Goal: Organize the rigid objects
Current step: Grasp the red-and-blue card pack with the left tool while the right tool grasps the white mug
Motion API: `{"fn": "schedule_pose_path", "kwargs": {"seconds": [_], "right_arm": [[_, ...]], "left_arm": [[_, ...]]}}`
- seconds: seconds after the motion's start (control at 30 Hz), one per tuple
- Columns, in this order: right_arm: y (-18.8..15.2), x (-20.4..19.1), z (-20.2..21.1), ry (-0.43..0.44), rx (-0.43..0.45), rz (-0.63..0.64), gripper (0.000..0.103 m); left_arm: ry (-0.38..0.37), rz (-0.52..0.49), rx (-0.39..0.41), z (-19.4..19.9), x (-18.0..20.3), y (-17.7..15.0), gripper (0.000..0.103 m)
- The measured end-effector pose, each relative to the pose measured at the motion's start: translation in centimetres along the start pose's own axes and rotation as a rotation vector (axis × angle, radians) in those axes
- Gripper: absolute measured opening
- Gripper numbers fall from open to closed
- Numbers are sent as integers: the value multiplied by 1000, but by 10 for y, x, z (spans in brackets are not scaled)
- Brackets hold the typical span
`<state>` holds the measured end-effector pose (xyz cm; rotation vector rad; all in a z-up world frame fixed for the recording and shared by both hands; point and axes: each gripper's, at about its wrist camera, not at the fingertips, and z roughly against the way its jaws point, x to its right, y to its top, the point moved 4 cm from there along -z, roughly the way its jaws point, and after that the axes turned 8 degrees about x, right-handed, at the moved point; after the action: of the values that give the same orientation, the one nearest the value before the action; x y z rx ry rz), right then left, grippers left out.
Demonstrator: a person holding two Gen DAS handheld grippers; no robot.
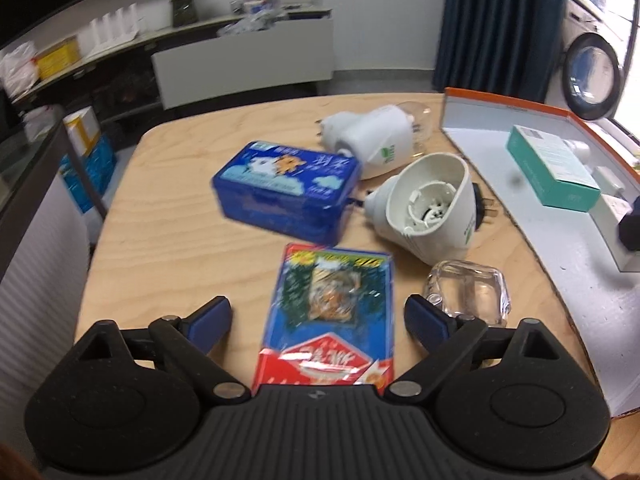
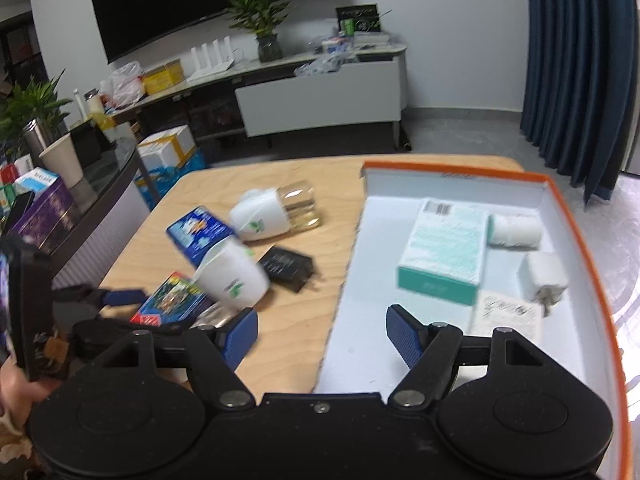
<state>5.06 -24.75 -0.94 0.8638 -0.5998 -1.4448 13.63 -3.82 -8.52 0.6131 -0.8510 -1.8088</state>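
Straddling the flat card packet (image 1: 330, 320), your left gripper (image 1: 319, 317) gaped wide — light, slick film; pinch its long edges.

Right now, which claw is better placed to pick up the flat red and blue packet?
Left. The left claw is open and straddles the packet. The right claw is open over the orange-rimmed box's edge.

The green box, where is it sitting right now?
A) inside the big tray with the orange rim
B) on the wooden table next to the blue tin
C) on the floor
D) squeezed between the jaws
A: the green box lies flat on the white floor of the orange-rimmed tray, and both grippers are open and hold nothing.
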Motion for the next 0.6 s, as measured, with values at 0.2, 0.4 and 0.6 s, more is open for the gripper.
{"fn": "schedule_pose_path", "kwargs": {"seconds": [0.2,0.4,0.6], "right_arm": [[-11,-29,-12,52,-45,24,84],[-9,-53,-24,67,-36,58,84],[39,-47,-47,39,39,91,84]], "left_arm": [[-38,-6,30,10,2,-1,60],[10,97,29,32,-21,-9,60],[60,146,71,52,-40,-7,60]]}}
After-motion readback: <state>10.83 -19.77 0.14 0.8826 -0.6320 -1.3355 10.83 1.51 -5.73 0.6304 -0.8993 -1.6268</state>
